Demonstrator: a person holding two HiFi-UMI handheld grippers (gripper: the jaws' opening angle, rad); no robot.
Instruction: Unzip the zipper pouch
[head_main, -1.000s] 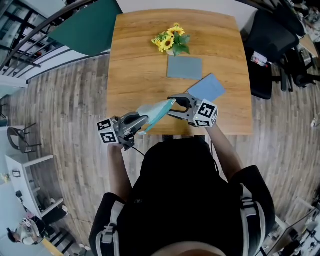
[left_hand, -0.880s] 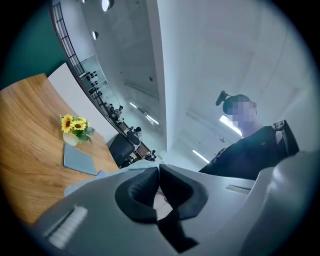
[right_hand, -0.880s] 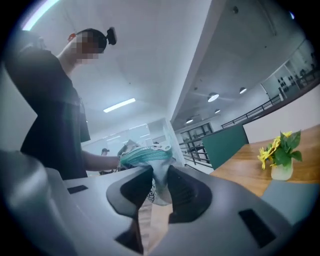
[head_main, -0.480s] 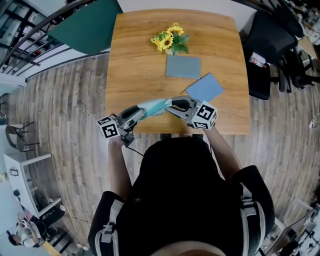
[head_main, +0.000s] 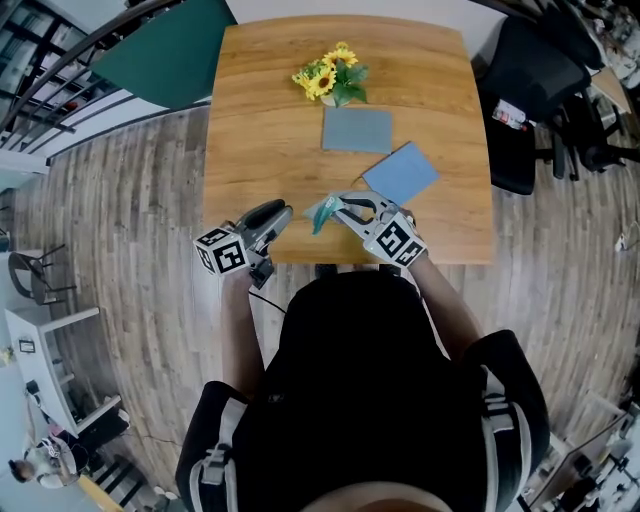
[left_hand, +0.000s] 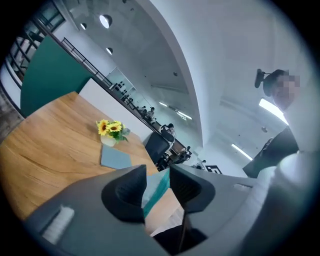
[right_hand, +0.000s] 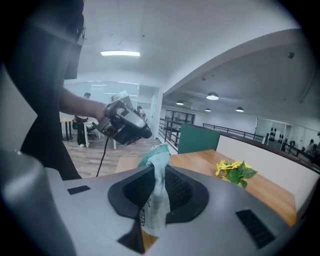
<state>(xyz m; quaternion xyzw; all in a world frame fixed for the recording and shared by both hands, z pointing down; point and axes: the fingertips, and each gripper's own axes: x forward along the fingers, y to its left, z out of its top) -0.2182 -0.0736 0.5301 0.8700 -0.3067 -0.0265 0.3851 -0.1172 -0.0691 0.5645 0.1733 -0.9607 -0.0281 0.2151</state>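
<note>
The zipper pouch (head_main: 323, 211), pale with a teal edge, hangs over the table's near edge. My right gripper (head_main: 335, 206) is shut on one end of it. In the right gripper view the pouch (right_hand: 158, 192) is pinched between the pads and sticks up past them. My left gripper (head_main: 281, 211) is a little to the pouch's left and not touching it. Its jaws are opening with nothing between them. In the left gripper view the pouch (left_hand: 156, 192) shows through the gap of my left gripper (left_hand: 157, 176), beyond the tips. In the right gripper view a hand holds the left gripper (right_hand: 125, 123).
On the wooden table (head_main: 260, 130) stand a small pot of sunflowers (head_main: 328, 78), a flat grey-blue pouch (head_main: 357, 130) and a blue pouch (head_main: 400, 172). A black chair (head_main: 530, 80) stands at the right, a green panel (head_main: 165, 55) at the far left.
One second ago the left gripper held the pouch with the right jaws open at its other end. The right gripper has since shut on it; the left has let go and drawn back left.
</note>
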